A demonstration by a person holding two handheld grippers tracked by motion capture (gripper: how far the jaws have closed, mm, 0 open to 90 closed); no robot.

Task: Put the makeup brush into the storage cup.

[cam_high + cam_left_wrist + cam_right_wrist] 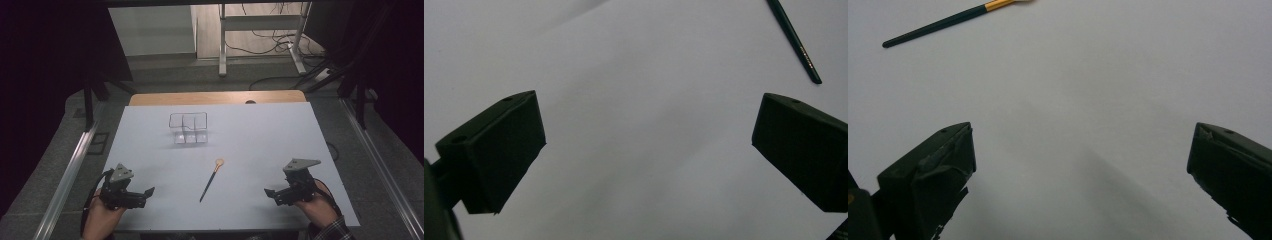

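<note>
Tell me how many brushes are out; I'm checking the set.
1. The brush lies on the table, between the two grippers, nearer than the clear organizer.

My left claw [148, 191] sits at the counter's [260, 145] seven o'clock, my right claw [270, 193] at five, both pointing inward, each apparently empty. Between them lies a dark-handled brush [211, 180], its gold-banded head toward one o'clock. A clear compartmented box [188, 128] stands toward twelve, well apart.
</note>
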